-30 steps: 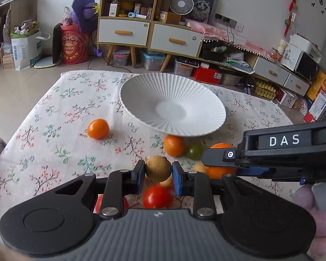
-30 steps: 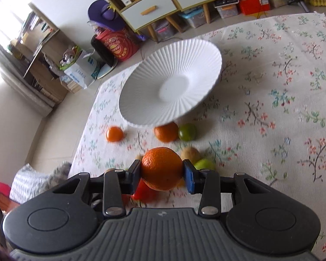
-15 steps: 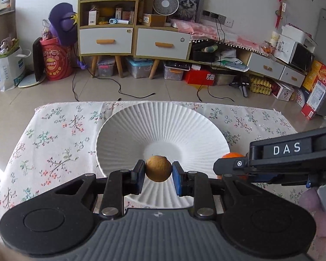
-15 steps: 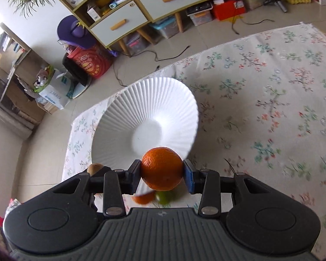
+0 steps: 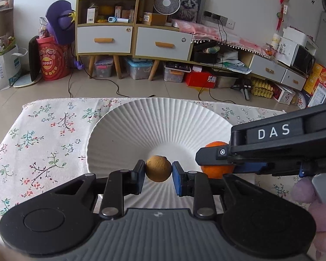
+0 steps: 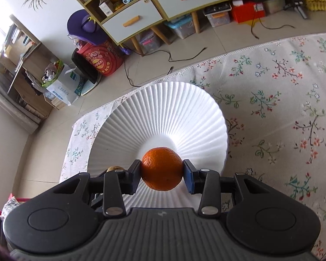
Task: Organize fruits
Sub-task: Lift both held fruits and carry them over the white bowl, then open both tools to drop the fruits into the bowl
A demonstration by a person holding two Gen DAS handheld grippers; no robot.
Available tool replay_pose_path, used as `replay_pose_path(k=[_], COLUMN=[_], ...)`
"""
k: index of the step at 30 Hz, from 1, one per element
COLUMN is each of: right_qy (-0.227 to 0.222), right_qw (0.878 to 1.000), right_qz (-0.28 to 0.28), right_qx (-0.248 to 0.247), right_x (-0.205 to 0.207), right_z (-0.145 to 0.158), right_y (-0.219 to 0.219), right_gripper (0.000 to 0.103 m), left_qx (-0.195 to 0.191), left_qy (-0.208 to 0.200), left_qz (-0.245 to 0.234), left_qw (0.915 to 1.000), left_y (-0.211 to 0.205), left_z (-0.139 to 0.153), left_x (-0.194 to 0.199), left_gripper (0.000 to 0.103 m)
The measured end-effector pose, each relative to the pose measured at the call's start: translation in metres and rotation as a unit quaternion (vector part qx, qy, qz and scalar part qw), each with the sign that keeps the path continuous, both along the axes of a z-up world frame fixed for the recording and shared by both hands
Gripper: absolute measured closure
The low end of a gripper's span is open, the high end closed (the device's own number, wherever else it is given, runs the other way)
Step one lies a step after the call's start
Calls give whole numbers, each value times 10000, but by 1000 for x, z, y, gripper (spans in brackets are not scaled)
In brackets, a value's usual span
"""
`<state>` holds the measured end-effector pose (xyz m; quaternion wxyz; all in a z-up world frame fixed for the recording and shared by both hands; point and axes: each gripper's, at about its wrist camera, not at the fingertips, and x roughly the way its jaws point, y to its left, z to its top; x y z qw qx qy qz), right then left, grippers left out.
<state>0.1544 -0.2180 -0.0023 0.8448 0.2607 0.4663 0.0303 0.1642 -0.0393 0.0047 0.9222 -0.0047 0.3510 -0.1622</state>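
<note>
A white ribbed bowl (image 5: 141, 126) sits on the floral tablecloth and is seen also in the right wrist view (image 6: 163, 108). My left gripper (image 5: 158, 169) is shut on a small brown round fruit (image 5: 158, 168) and holds it over the bowl's near side. My right gripper (image 6: 162, 171) is shut on an orange (image 6: 162, 168) above the bowl's near side. The right gripper and its orange (image 5: 216, 169) show at the right of the left wrist view. The brown fruit peeks out at the left of the right wrist view (image 6: 114, 168).
The floral tablecloth (image 5: 43, 143) spreads left of the bowl and to the right of it (image 6: 282, 108). Its far edge lies just behind the bowl. Beyond it are the floor, a shelf unit with drawers (image 5: 130, 37) and storage boxes.
Both grippers have moved forward with their fruit, from the fruit pile in front of the bowl to above the bowl. The loose fruits have dropped out of view.
</note>
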Motion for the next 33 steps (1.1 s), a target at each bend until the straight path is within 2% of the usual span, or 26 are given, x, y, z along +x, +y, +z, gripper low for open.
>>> replay_pose_path(k=[9, 14, 17, 20, 22, 25, 29, 32, 33], right_qy=[-51, -82, -42, -13, -24, -34, -93, -164, -184], right_qw=[9999, 9995, 9998, 9999, 9999, 9999, 9999, 9998, 9996], right_qz=[132, 223, 181, 148, 132, 59, -45, -34, -11], right_qx=[-88, -194, -112, -10, -39, -90, -60, -145, -216], right_x=[6, 5, 3, -2, -6, -13, -21, -27, -29], right_z=[-5, -4, 0, 6, 10, 19, 29, 35, 36], right_y=[6, 10, 7, 2, -2, -9, -17, -19, -19], right_gripper=[66, 65, 62, 53, 45, 42, 36, 28, 24], left_qx=[27, 166, 197, 259, 273, 262, 303, 421, 459], left_qy=[-50, -106, -96, -71, -39, 43, 122, 78, 63], left_qz=[-74, -167, -166, -212, -199, -134, -153, -193, -206], left_qw=[10000, 9997, 9996, 9994, 9994, 9996, 9993, 9989, 9987], left_y=[1, -2, -2, -2, -1, 0, 1, 2, 2], left_z=[-6, -7, -6, -5, -3, 0, 5, 10, 11], left_x=[6, 6, 5, 3, 1, 1, -5, -12, -14], left_gripper=[80, 80, 79, 73, 65, 52, 45, 35, 29])
